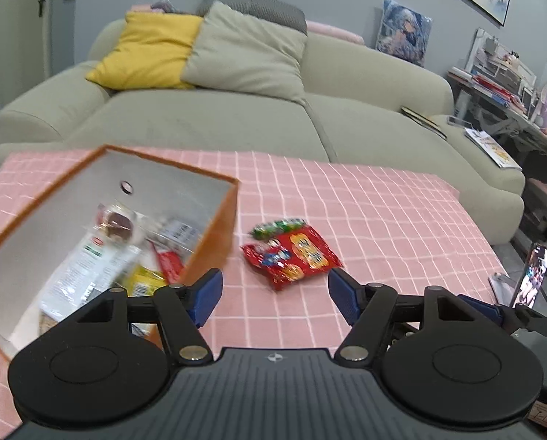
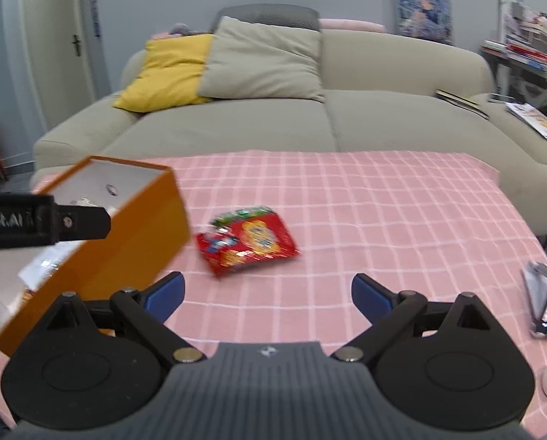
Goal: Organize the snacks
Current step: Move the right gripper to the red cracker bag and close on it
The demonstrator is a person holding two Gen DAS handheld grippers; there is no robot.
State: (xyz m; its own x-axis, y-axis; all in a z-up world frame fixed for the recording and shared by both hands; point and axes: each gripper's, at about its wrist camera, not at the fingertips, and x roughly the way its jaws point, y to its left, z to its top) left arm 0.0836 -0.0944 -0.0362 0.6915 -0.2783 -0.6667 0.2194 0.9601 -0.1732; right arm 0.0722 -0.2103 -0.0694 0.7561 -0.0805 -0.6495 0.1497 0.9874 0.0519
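A red snack bag (image 1: pixel 291 255) lies on the pink checked tablecloth (image 1: pixel 383 220), with a small green packet (image 1: pixel 278 226) at its far edge. It also shows in the right wrist view (image 2: pixel 249 244). An orange box (image 1: pixel 211 253) with a grey inside stands to its left and holds several snack packets (image 1: pixel 101 260); the right wrist view shows the box too (image 2: pixel 134 245). My left gripper (image 1: pixel 275 299) is open and empty, just in front of the red bag. My right gripper (image 2: pixel 268 295) is open and empty, nearer than the bag.
A beige sofa (image 2: pixel 310 124) with a yellow cushion (image 1: pixel 148 51) and a grey cushion (image 1: pixel 247 55) stands behind the table. A phone on a stand (image 1: pixel 533 278) is at the table's right edge. The left gripper's side (image 2: pixel 42 222) reaches over the box.
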